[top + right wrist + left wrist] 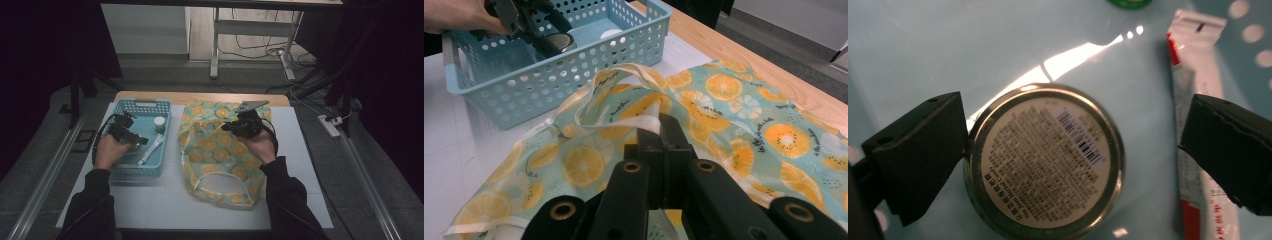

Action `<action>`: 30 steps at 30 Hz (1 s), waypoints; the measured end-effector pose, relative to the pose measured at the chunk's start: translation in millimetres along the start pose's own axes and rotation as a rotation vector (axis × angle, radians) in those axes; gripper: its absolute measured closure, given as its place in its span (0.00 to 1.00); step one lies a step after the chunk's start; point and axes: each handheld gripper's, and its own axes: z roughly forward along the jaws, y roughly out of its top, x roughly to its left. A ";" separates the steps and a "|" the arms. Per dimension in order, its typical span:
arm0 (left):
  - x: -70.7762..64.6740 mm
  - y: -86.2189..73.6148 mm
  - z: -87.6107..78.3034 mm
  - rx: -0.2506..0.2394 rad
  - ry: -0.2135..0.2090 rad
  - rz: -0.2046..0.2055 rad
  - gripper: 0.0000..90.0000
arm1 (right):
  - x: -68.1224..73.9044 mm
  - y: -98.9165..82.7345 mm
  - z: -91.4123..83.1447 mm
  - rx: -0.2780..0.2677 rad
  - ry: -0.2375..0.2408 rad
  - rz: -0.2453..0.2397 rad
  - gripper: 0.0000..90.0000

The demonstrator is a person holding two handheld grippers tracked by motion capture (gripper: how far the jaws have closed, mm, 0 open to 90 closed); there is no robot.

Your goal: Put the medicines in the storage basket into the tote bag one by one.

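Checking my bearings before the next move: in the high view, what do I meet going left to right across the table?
Left gripper over the round tin → tube and small jar in the blue basket → fruit-print bag → right gripper, shut on the bag's strap.

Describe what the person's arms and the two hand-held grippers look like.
Both arms wear dark long sleeves that end at the wrists. The left hand-held gripper has two blocky, matte black jaws with angular faces. The right hand-held gripper is black too, its arms pierced by brass-ringed holes, and it carries a grey three-cornered plate on top. A black cable loops from the left one.
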 end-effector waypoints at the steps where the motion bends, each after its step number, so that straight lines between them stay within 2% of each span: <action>1: -0.4 0.5 0.9 0.010 0.002 0.001 0.00 | 0.0 0.0 0.0 0.000 0.000 -0.001 1.00; 4: -1.2 2.2 3.2 0.043 0.022 -0.017 0.00 | -0.3 -0.1 0.0 -0.002 0.000 0.000 1.00; 8: -1.6 3.5 4.6 0.078 0.051 -0.035 0.06 | -0.7 -0.1 -0.9 -0.008 -0.004 0.003 1.00; 13: -3.4 3.4 5.8 0.108 0.115 -0.033 0.19 | -1.3 0.2 -2.6 -0.013 -0.005 0.004 1.00; 14: -3.4 3.3 5.9 0.110 0.116 -0.034 0.22 | -1.4 0.1 -2.7 -0.013 -0.005 0.004 1.00; 25: -4.6 4.0 4.8 0.122 0.122 -0.046 0.23 | -2.0 -0.1 -2.9 -0.014 -0.007 0.006 1.00; 30: -4.5 4.4 -0.6 0.087 0.113 -0.053 0.23 | -2.4 -0.2 -3.1 -0.016 -0.009 0.006 1.00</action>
